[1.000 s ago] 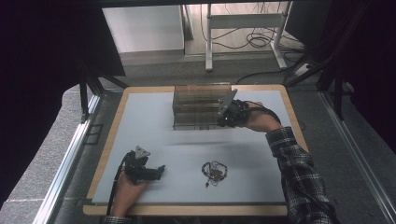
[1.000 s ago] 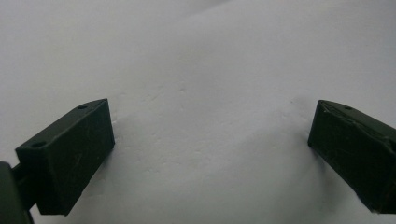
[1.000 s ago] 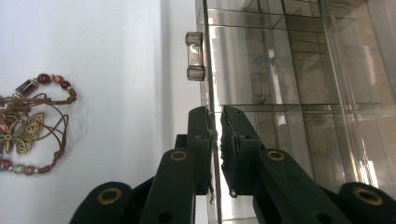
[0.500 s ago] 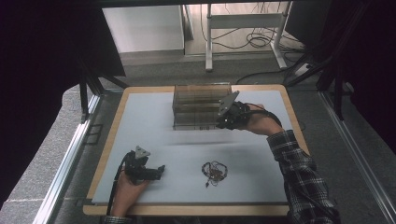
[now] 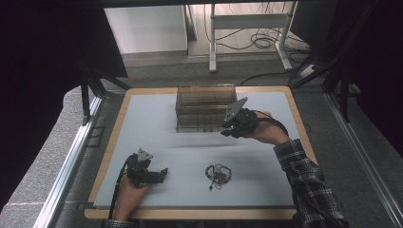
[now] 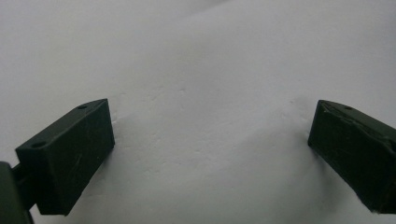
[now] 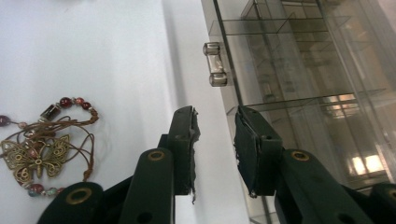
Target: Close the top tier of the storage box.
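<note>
At the far middle of the surface (image 5: 157, 123), noting a smoky clear drawer box (image 5: 202, 107) standing upright, front face toward the person. Finding on that front, in the right gripper view, a short clear bar handle (image 7: 215, 64), its long axis running along the line of reach.

Placing the handle straight ahead of the right claw (image 7: 215, 112), just beyond the tips and apart from them. Recording this claw as released: jaws having just been opening, with nothing between them. Seeing the same claw (image 5: 227, 130) from the high view, close against the box's right front corner, by far the nearer of the two. Judging any coming pull or push on a drawer as turning on that short gap, the jaws already aligned to straddle the bar across its thin side.

Looking through the box's tinted walls (image 7: 303, 70): several tiers of compartments, nothing visible inside, though the tint is limiting certainty.

Noting a beaded necklace with a butterfly pendant (image 5: 217, 174) lying loose near the front edge, well apart from the box. Finding the left claw (image 5: 161, 174) resting beside it, spread wide and gripping nothing (image 6: 211, 107).
</note>
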A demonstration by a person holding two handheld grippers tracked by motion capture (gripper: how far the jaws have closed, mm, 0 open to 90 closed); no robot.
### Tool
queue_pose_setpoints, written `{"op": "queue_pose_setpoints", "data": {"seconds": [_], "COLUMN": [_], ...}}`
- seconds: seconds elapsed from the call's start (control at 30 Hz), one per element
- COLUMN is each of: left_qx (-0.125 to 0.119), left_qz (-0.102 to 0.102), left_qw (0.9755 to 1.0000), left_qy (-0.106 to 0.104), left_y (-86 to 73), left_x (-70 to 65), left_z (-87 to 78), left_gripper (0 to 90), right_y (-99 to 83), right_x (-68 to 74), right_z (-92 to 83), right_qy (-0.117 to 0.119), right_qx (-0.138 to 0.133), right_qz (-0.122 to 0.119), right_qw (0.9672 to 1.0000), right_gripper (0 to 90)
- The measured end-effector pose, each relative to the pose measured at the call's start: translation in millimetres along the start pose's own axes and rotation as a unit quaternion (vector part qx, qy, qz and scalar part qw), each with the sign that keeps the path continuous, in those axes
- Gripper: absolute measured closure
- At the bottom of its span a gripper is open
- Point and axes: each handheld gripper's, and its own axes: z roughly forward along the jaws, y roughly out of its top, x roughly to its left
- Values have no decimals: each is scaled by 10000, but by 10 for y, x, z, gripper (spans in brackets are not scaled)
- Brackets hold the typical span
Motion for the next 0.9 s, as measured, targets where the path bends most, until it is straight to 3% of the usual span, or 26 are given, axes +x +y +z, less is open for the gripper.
{"op": "queue_pose_setpoints", "data": {"seconds": [0.9], "left_qx": [0], "left_qz": [-4], "left_qw": [10000], "left_qy": [0], "left_y": [0], "left_x": [0], "left_z": [0], "left_gripper": [6], "right_y": [-209], "right_x": [328], "right_z": [143], "right_qy": [-41], "right_qx": [-229], "right_qz": [626], "right_qw": [9978], "right_gripper": [567]}}
